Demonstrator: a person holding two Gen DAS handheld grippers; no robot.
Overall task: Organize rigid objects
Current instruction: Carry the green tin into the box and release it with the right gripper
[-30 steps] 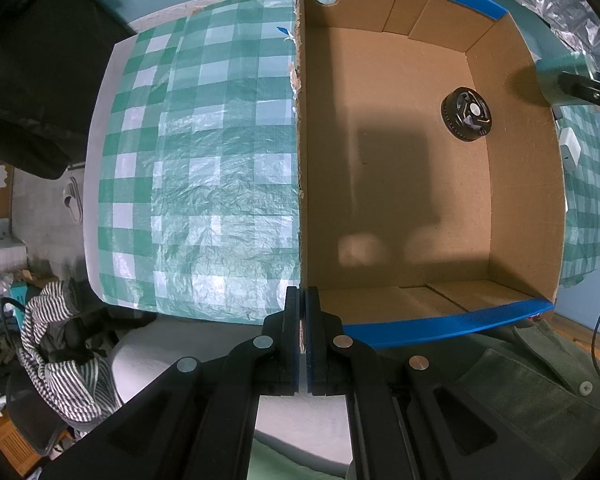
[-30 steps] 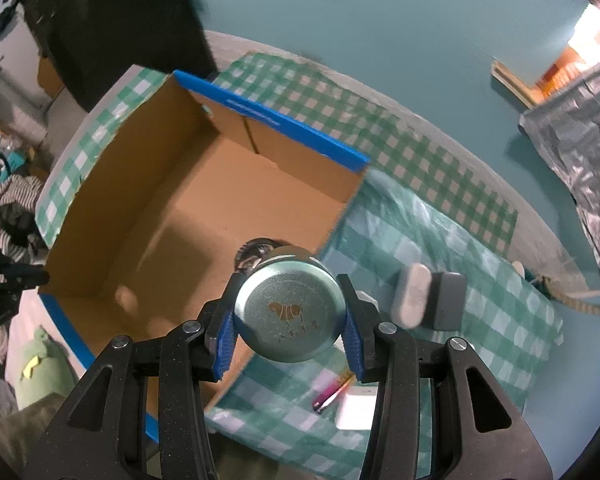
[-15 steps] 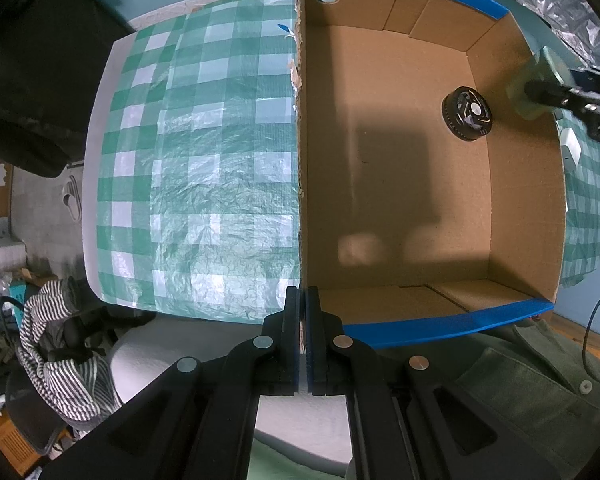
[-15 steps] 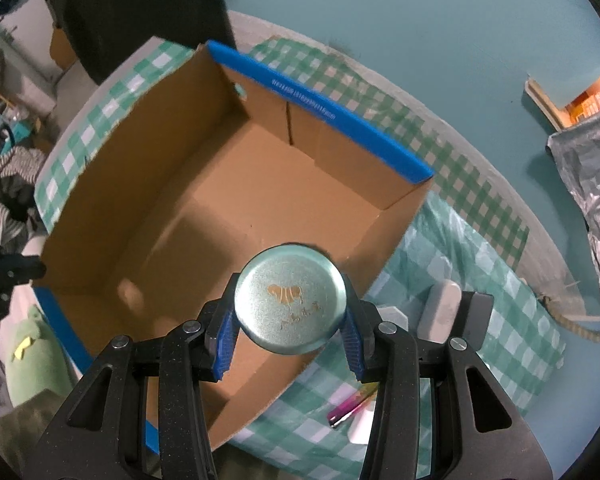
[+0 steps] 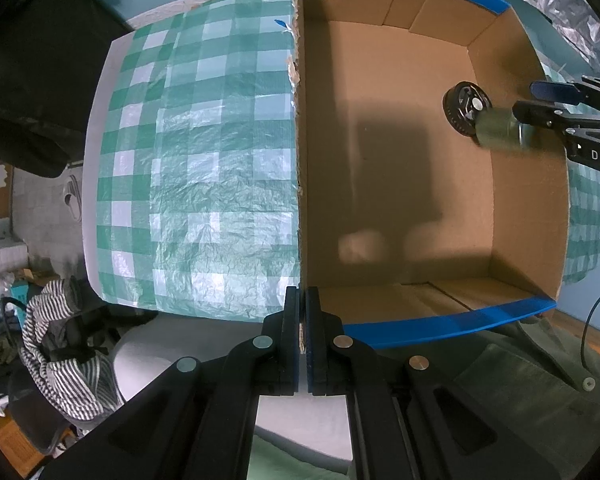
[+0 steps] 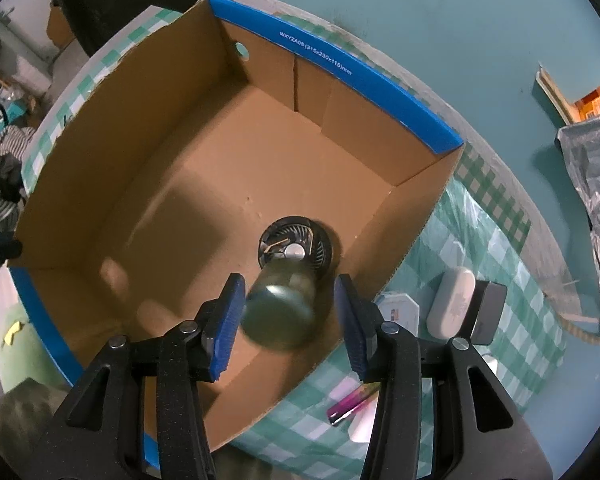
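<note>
Right gripper: jaws have just been opening, pads clear of the blurred tin between them.
Tin: dropping into the box, just above the black disc.
Left gripper: clamped on the box's near wall.

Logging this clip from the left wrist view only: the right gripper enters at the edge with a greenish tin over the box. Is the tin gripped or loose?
Observer: Loose. In the right wrist view the right gripper has just been opening. The blurred tin sits between its blue pads with a gap on each side, above the floor of the cardboard box.
Operator: Is anything left outside the box on that side?
Observer: Yes. A white oval case and a pink pen lie on the checked cloth, just past the box wall.
</note>
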